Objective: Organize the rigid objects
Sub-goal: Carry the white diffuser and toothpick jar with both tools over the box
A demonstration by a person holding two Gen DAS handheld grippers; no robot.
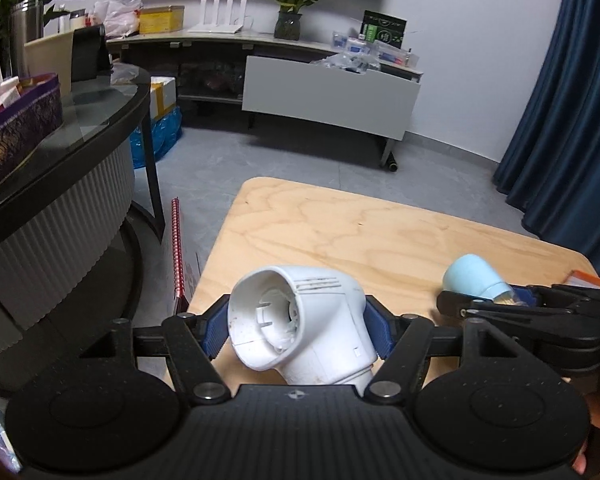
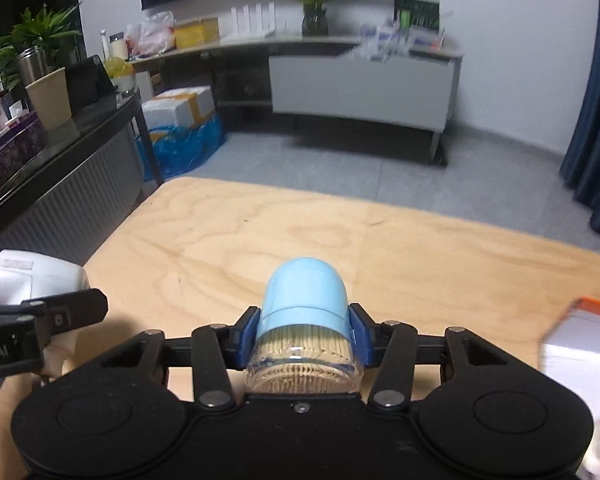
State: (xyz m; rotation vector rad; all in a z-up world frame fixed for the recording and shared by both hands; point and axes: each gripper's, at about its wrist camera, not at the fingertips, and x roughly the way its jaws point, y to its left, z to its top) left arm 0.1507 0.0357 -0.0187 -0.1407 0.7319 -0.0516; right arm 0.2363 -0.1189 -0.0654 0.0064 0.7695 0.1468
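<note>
My left gripper (image 1: 296, 330) is shut on a white plastic device head (image 1: 300, 328) with a round opening, held over the near left corner of the wooden table (image 1: 380, 232). It also shows in the right wrist view (image 2: 36, 276), at the far left. My right gripper (image 2: 304, 336) is shut on a toothpick jar (image 2: 304, 320) with a light blue cap and a clear body full of toothpicks. The jar also shows in the left wrist view (image 1: 474, 276), to the right of the white device, with the right gripper (image 1: 496, 302) around it.
A white box with an orange edge (image 2: 580, 344) lies on the table at the right. A black glass-topped side table (image 1: 80, 128) with boxes and cups stands to the left. A red spiral notebook (image 1: 177, 248) stands beside the table's left edge. A blue curtain (image 1: 572, 120) hangs at the right.
</note>
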